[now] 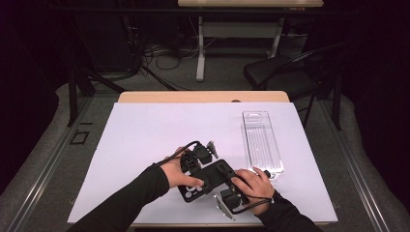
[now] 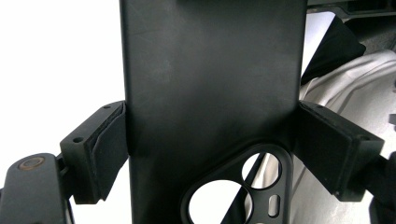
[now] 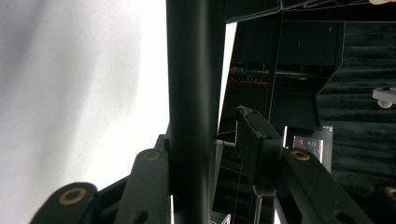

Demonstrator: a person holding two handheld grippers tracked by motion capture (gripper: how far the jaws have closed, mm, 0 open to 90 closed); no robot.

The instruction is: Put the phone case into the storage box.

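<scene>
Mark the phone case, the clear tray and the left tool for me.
Phone case (image 2: 210, 84): left gripper view, on its flat black back.
Clear tray (image 1: 261, 140): high view, on its ribbed floor.
Left tool (image 2: 210, 154): left gripper view, midway between its pads, which press the case's two edges.

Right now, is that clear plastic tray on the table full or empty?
Empty. The clear tray lies flat on the white sheet, which shows through it; nothing sits inside.
</scene>
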